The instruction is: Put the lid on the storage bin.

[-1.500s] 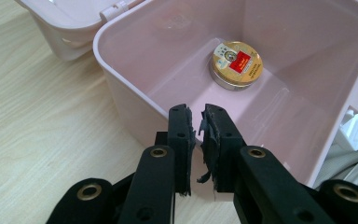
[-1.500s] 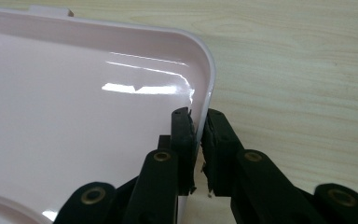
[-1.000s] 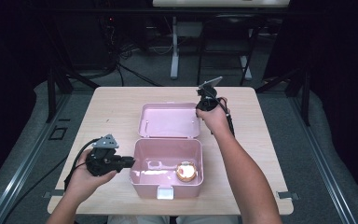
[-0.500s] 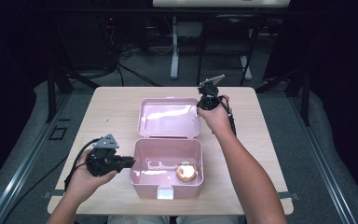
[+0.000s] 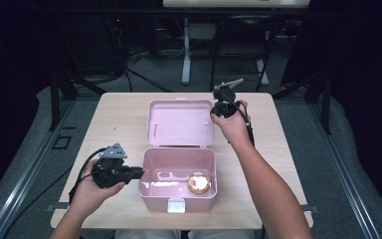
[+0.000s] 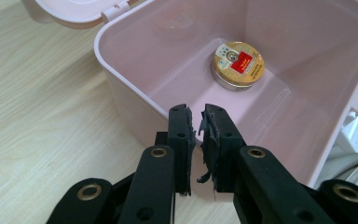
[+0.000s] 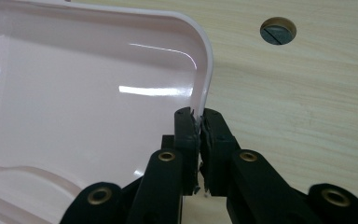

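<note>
On the worktop (image 5: 129,119) we have a pink box (image 5: 177,172) standing open, its lid (image 5: 180,123) swung back and lying tilted away from us. Our right gripper (image 7: 198,122) is clamped on the lid's rim at its right edge, the thin plastic pinched between the jaws. Our left gripper (image 6: 196,122) sits just beside the box's left wall, jaws nearly together with only frayed pad material between them, holding nothing; whether it presses the wall we cannot tell. Inside the box, toward its right front corner, lies a small round tin (image 6: 237,64) with a red and gold label.

We judge the weak point to be the right grip: it bites only a narrow strip of smooth, glossy rim, so any twist of the hand could let the lid slip free and drop. If the left gripper gives no bracing, pulling on the lid could drag or tip the light box and slide the tin.
</note>
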`<state>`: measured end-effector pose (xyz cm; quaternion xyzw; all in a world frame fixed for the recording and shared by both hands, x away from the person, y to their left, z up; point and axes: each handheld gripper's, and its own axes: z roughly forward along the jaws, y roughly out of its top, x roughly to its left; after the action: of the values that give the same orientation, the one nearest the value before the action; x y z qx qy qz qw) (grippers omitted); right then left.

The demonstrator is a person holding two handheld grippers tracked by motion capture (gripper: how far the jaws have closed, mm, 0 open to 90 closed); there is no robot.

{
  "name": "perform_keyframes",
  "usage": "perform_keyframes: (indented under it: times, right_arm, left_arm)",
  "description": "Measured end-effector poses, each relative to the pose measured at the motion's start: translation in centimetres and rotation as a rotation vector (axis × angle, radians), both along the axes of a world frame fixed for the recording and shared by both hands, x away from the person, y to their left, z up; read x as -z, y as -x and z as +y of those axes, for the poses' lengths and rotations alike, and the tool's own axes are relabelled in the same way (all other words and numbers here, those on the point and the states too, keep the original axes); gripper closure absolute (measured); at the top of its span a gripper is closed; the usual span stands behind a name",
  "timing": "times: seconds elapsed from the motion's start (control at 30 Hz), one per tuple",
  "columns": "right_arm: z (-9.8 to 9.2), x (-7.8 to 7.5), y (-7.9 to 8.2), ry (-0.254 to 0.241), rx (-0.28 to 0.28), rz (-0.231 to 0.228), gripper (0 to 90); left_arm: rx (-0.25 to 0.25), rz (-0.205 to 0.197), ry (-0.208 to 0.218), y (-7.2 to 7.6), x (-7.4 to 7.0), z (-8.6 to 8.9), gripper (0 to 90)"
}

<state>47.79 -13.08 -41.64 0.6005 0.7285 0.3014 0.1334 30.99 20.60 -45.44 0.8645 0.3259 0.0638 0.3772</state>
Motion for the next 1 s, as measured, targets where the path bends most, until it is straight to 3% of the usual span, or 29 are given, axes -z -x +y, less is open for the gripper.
perform_keyframes:
  times: [1.0]
  right_arm:
    - [-0.8, -3.2, 4.4, -0.066, -0.056, -0.133, 87.5]
  left_arm:
    - [-0.006, 0.002, 0.01, 0.0, 0.1, 0.0, 81.0]
